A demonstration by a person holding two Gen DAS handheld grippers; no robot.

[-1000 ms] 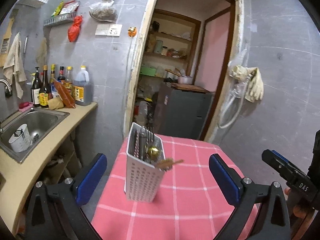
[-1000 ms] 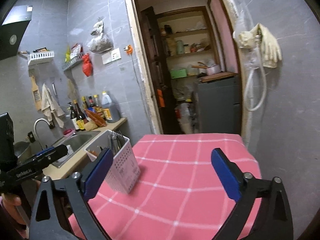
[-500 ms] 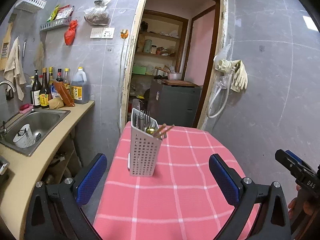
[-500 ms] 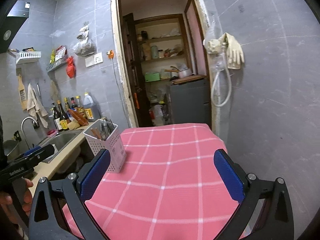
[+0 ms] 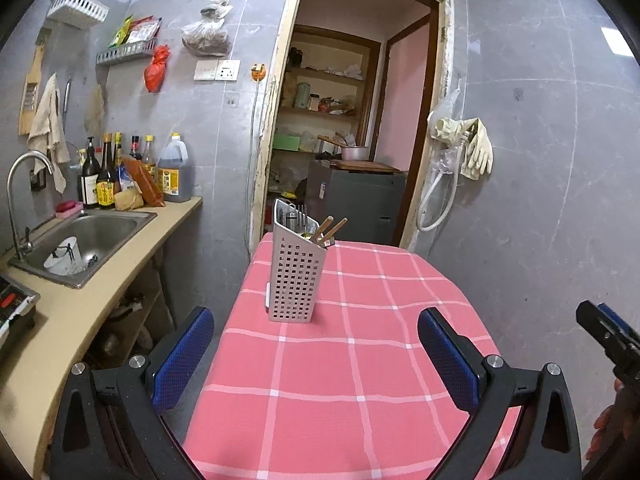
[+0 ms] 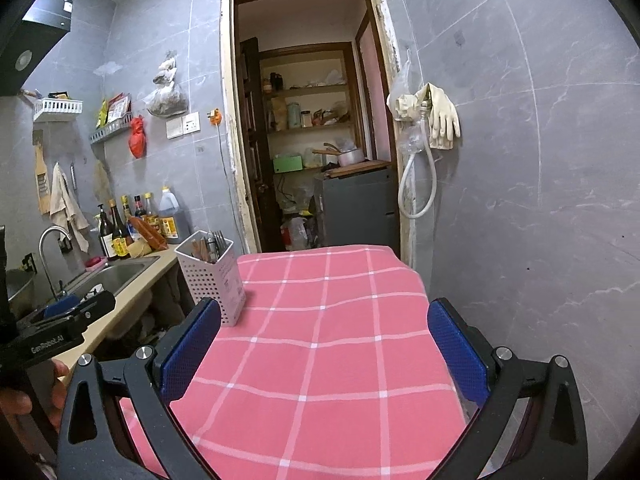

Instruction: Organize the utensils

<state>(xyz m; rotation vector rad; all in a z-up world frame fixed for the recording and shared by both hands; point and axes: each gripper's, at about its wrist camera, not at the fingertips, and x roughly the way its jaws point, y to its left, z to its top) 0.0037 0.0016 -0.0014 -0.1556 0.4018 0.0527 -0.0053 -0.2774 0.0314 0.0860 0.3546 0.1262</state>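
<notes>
Utensils (image 5: 308,226) are all standing in the white perforated caddy (image 5: 296,278), which sits upright on the pink checked tablecloth (image 5: 360,360) toward the table's left edge, nearest the counter. Caddy looks like thin light plastic, so probably tippy with the tall stuff in it: wooden chopstick ends (image 5: 330,228) lean out one side, metal forks poke up behind. Safest hold is likely squeezing the caddy's flat walls low down, or pinching a single handle near its top. Metal handles would be slick, wood less so.

Left gripper (image 5: 316,356) has its jaws spread wide with nothing between them, hanging well back from the caddy. Right gripper (image 6: 324,354) is the same, wide apart and empty.

Rest of the cloth is bare, so nothing blocks the way. Sink (image 5: 96,236) and sauce bottles (image 5: 104,176) are off on the counter, well apart.
</notes>
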